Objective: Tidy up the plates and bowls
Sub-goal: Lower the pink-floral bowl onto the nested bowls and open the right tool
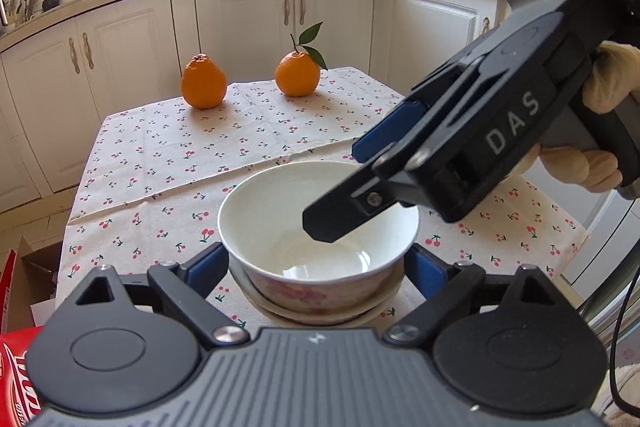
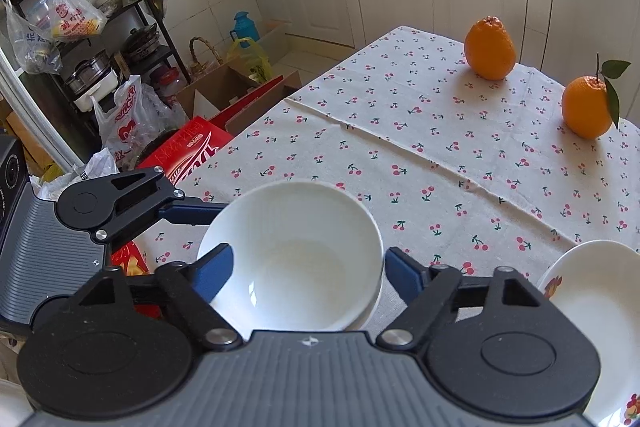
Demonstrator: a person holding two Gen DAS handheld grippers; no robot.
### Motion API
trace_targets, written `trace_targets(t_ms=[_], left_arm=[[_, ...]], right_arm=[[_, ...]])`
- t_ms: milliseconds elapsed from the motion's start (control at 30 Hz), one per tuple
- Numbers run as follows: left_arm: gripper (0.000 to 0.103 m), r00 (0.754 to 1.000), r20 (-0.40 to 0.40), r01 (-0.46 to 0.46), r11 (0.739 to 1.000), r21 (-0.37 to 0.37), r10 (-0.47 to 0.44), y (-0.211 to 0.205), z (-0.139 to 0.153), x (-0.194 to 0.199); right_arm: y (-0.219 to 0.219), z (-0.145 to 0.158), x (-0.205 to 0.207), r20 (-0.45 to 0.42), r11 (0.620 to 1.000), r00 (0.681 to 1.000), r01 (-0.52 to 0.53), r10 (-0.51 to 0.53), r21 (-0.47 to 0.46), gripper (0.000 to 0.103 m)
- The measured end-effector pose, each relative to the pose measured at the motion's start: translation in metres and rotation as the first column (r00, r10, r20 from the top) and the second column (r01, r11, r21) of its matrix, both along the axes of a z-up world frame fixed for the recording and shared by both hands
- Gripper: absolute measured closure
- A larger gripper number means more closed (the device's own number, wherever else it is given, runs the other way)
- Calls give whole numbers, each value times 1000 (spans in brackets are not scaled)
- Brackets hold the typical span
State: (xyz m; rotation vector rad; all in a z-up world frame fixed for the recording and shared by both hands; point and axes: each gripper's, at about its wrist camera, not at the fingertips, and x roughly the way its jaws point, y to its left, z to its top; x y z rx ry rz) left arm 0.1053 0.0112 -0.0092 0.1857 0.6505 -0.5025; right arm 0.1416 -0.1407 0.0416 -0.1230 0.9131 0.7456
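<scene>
A white bowl (image 1: pixel 316 223) with a pink flower pattern outside sits nested on a plate (image 1: pixel 320 315) on the cherry-print tablecloth. My left gripper (image 1: pixel 320 267) is open, its blue pads on either side of the bowl's base. My right gripper (image 1: pixel 340 195) comes in from the right, open, with one finger above the bowl's inside. In the right wrist view the bowl (image 2: pixel 292 255) lies between the right gripper's (image 2: pixel 308 267) open pads, and the left gripper (image 2: pixel 188 213) reaches in from the left. A second white plate (image 2: pixel 596 311) with a fruit pattern lies at the right.
Two oranges (image 1: pixel 204 81) (image 1: pixel 298 73) stand at the far side of the table (image 1: pixel 160 163). White kitchen cabinets (image 1: pixel 240 19) stand behind. A red box (image 2: pixel 188 151), cardboard boxes and bags crowd the floor left of the table.
</scene>
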Motion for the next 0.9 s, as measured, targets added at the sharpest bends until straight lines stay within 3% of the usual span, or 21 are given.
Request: trace_targets(t_ms=[167, 667, 767, 900], left_arm=[[7, 1000, 15, 10, 1000, 0, -10, 4, 0, -2], [3, 994, 63, 84, 995, 61, -87, 30, -3, -21], [3, 993, 64, 94, 993, 67, -98, 39, -6, -20], [3, 988, 60, 140, 988, 66, -144, 52, -15, -16]], right_arm=[[-1, 6, -4, 42, 1000, 999, 7, -7, 2, 0], [0, 7, -36, 162, 997, 986, 57, -49, -43, 0], [-2, 6, -44, 174, 999, 985, 25, -18, -42, 0], [-10, 1, -61, 229, 992, 971, -38, 65, -122, 0]])
